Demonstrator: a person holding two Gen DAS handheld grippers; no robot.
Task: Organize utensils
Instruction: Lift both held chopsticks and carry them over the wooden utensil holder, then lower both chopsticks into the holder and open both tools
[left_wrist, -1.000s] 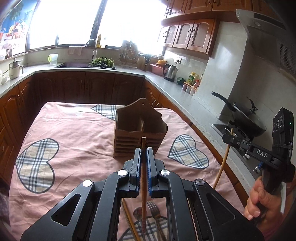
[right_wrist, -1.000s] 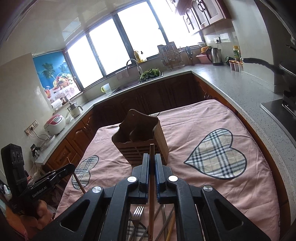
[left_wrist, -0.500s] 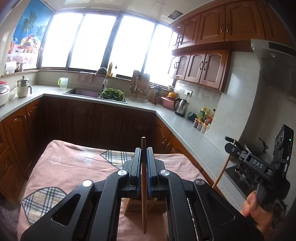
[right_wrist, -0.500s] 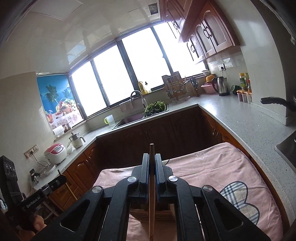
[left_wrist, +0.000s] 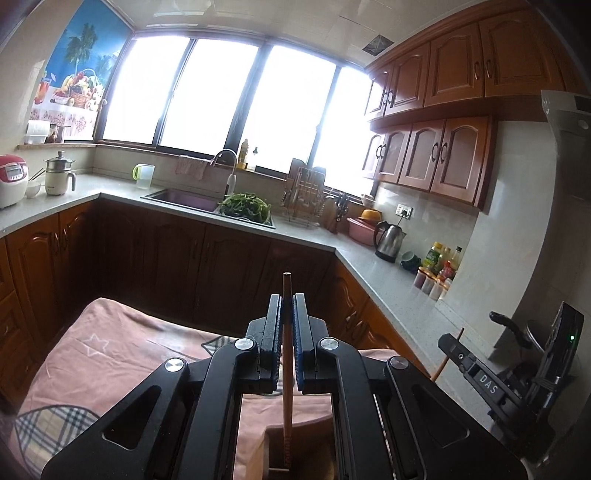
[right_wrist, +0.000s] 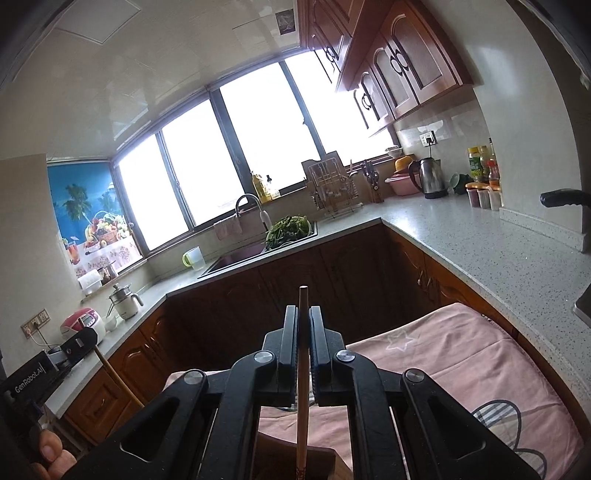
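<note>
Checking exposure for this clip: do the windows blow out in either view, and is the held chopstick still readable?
Left wrist view: window clipped to white, lower cabinets dark, chopstick sharp in the left gripper. Right wrist view: window equally blown, strong fisheye bending, chopstick clear in the right gripper.

A brown wooden chopstick (left_wrist: 287, 363) stands upright, its lower tip inside the wooden holder (left_wrist: 275, 448) at the near edge. A second, paler chopstick (right_wrist: 302, 384) stands upright too, its lower end over the same holder (right_wrist: 291, 463).
</note>
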